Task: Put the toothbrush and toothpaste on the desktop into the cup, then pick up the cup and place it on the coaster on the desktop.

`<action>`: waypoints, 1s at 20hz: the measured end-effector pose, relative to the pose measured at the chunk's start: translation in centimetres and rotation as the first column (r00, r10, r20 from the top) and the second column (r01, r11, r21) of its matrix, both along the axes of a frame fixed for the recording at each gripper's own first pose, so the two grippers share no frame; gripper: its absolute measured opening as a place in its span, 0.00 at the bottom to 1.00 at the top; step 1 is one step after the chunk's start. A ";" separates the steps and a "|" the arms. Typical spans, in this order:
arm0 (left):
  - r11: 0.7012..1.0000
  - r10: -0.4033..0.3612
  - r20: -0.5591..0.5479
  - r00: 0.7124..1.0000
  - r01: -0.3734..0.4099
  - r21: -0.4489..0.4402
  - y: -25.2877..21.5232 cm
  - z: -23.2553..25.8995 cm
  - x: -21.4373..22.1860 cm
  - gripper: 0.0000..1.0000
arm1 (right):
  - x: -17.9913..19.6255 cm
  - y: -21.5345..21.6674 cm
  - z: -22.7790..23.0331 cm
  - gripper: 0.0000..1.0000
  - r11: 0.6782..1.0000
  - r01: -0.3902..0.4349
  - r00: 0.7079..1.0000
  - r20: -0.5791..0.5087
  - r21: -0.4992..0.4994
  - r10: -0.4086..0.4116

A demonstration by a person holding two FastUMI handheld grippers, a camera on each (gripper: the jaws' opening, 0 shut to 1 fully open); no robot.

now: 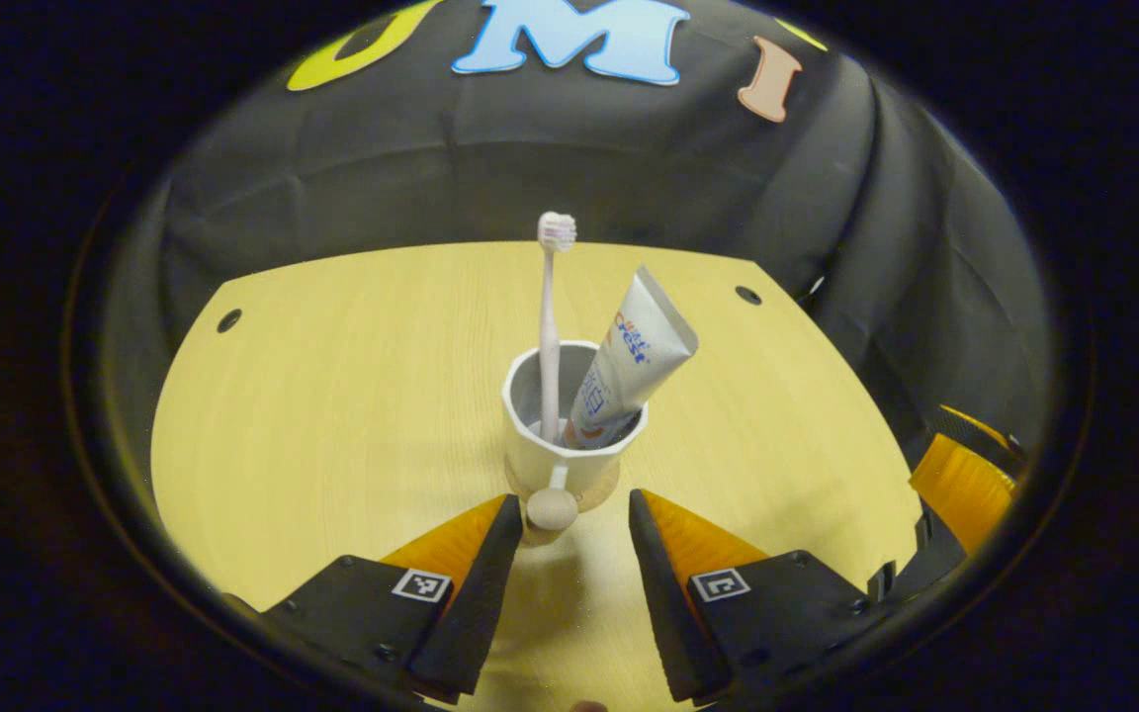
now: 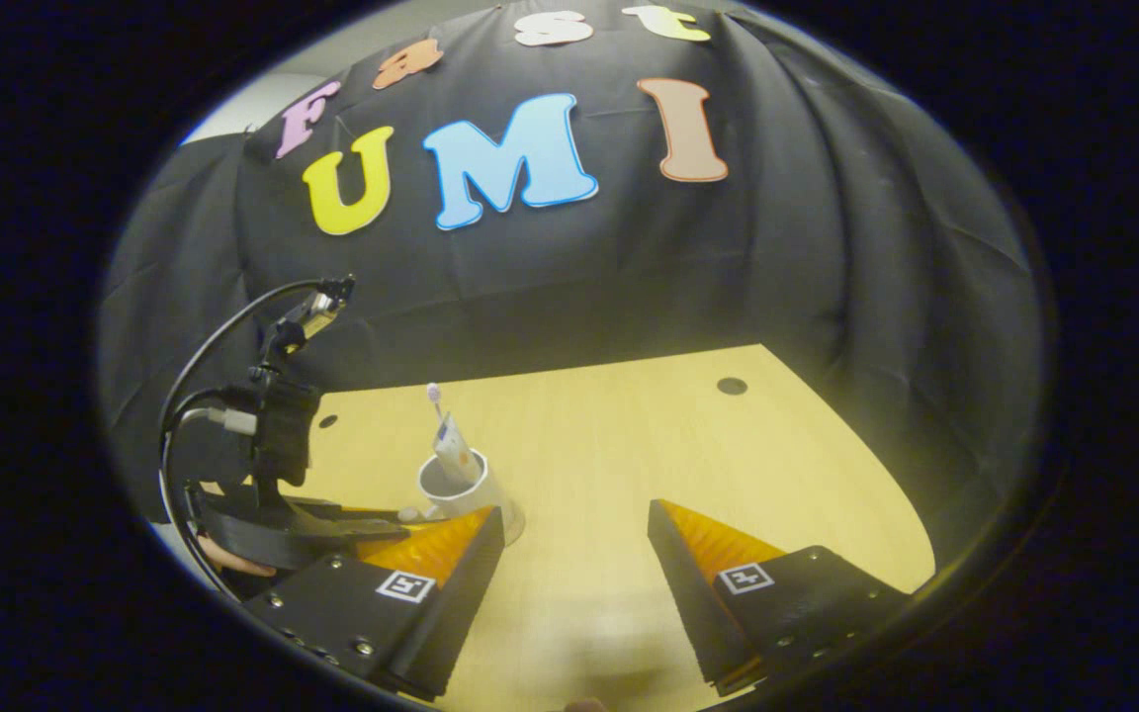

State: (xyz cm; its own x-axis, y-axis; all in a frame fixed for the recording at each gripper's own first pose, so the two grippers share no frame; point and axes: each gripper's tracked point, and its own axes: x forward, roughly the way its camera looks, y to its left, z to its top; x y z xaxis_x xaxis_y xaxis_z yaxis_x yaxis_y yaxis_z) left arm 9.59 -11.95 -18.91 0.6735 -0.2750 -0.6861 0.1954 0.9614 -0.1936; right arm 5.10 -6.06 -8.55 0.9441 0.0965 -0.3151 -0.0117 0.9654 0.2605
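Note:
A white cup [image 1: 569, 450] stands mid-table with a pale toothbrush [image 1: 550, 326] upright in it and a toothpaste tube [image 1: 634, 356] leaning to the right. A thin round coaster [image 1: 612, 485] peeks out under the cup's base. My left gripper [image 1: 571, 506] is open just in front of the cup, and the cup handle's ball knob [image 1: 552, 508] lies between its fingertips. In the right gripper view the cup [image 2: 453, 485] sits at the left. My right gripper [image 2: 574, 529] is open over bare table to its right, holding nothing.
The pale wooden table [image 1: 332, 415] has small dark holes near its far corners [image 1: 229, 319]. Black cloth walls close it in behind and on both sides. The left gripper's body and cable [image 2: 278, 435] show left of the cup, and the right gripper's finger [image 1: 965, 485] sits at the right edge.

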 end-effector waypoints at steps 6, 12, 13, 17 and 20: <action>0.995 0.102 0.187 0.977 -0.099 -0.024 2.8 5.1 -2.1 0.76 | -0.9 1.8 1.8 0.88 0.998 -0.053 0.997 0.058 -0.036 0.055; 0.990 0.143 0.371 0.917 -0.133 -0.055 4.7 10.0 -5.0 0.76 | -2.1 3.2 3.7 0.88 0.996 -0.051 0.992 0.109 -0.076 0.059; 0.990 0.139 0.395 0.908 -0.126 -0.058 4.9 10.9 -5.6 0.77 | -2.3 3.5 3.9 0.88 0.996 -0.050 0.992 0.113 -0.073 0.058; 0.991 0.136 0.482 0.866 -0.127 -0.051 6.0 13.4 -7.3 0.92 | -3.3 4.2 4.9 0.88 0.994 -0.019 0.989 0.146 -0.105 0.034; 0.990 0.136 0.535 0.834 -0.129 -0.051 6.8 14.7 -8.8 0.92 | -4.4 4.8 5.7 0.88 0.991 0.005 0.985 0.173 -0.131 0.018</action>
State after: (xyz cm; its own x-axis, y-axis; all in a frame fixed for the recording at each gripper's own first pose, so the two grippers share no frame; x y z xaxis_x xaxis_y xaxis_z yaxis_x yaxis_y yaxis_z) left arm 0.76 -5.20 -4.19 0.9652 -0.1628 -0.2046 0.1431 0.9838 -0.1081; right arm 0.72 -1.26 -2.80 0.9850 0.0720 -0.1566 -0.0524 0.9907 0.1254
